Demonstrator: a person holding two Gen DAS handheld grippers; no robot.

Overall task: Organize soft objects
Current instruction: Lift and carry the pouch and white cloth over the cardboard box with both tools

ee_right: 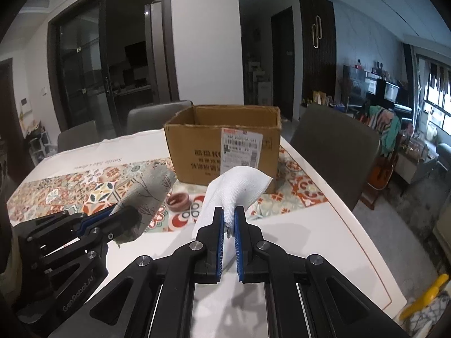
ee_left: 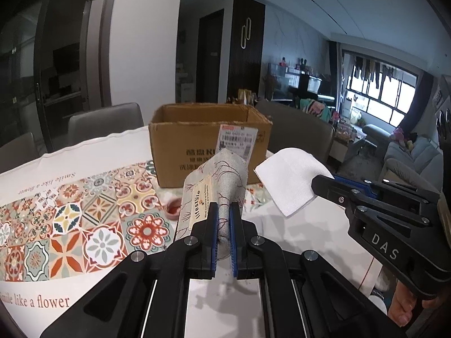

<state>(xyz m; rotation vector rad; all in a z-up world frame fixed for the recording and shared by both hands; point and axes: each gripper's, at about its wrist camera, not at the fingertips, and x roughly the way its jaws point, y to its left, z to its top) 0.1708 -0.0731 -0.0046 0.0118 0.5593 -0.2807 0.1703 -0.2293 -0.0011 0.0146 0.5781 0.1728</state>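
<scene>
My left gripper (ee_left: 224,211) is shut on a grey cloth pouch (ee_left: 220,177) with a red branch print and a "lifestyle" label, held up above the table. In the right wrist view that same grey pouch (ee_right: 148,194) hangs from the left gripper (ee_right: 117,211) at the left. My right gripper (ee_right: 229,214) is shut on a folded white cloth (ee_right: 239,186), lifted off the table. From the left wrist view the white cloth (ee_left: 290,177) sticks out of the right gripper (ee_left: 317,183). An open cardboard box (ee_left: 208,143) (ee_right: 225,143) stands just beyond both cloths.
The white table (ee_right: 324,239) carries a patterned tile-print runner (ee_left: 70,225). A small reddish ring-shaped dish (ee_right: 177,201) lies before the box. Grey chairs (ee_right: 335,152) stand around the table. A person's hand (ee_left: 406,307) holds the right gripper's handle.
</scene>
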